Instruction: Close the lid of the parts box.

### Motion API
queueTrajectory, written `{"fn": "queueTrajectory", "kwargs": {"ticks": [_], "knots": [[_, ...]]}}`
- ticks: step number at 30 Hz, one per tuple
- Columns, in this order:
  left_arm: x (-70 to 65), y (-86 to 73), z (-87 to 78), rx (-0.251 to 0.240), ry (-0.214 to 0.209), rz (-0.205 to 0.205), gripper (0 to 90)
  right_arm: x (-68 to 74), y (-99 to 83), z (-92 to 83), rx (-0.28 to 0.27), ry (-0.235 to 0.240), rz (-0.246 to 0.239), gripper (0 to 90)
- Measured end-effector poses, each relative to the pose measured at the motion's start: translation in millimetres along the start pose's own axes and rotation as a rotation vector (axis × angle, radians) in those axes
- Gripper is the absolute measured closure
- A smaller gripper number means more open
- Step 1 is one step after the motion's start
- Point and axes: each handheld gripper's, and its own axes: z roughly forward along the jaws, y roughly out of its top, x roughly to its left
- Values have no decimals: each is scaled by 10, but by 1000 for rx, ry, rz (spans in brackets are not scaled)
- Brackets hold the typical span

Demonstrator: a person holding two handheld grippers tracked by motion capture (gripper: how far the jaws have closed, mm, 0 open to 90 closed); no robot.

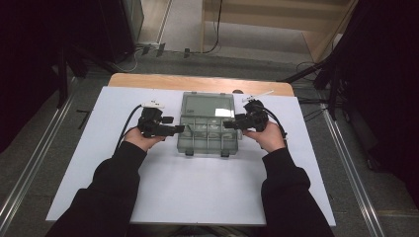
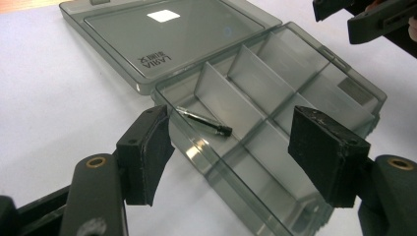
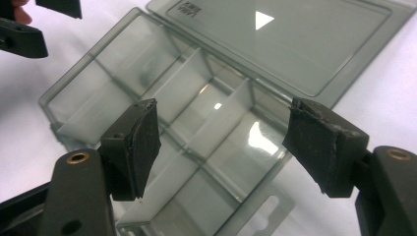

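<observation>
A grey see-through compartment box (image 1: 207, 123) lies open on the white table sheet, its lid (image 2: 162, 34) folded flat at the far side. A thin dark metal bit (image 2: 204, 120) lies in the compartment nearest my left gripper. My left gripper (image 1: 181, 129) hovers at the box's left edge, jaws open, nothing between them. Its pads (image 2: 147, 152) straddle the box's near corner in the left gripper view. My right gripper (image 1: 227, 124) is at the box's right edge, jaws wide open and empty, pads (image 3: 140, 140) above the dividers (image 3: 196, 93).
The white sheet (image 1: 188, 187) covers a wooden table (image 1: 197, 83). Dark stands and cables sit on the floor at both sides and beyond the far edge. The person's black sleeves (image 1: 113, 192) come in from the bottom.
</observation>
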Motion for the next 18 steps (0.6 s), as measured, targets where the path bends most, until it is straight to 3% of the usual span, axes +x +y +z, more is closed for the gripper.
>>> {"fn": "queueTrajectory", "kwargs": {"ticks": [5, 18], "knots": [[34, 41, 94, 0, 9, -14, 323, -50, 36, 35, 7, -24, 4, 301], [152, 159, 267, 4, 55, -53, 324, -198, 148, 102, 1, -10, 36, 304]]}}
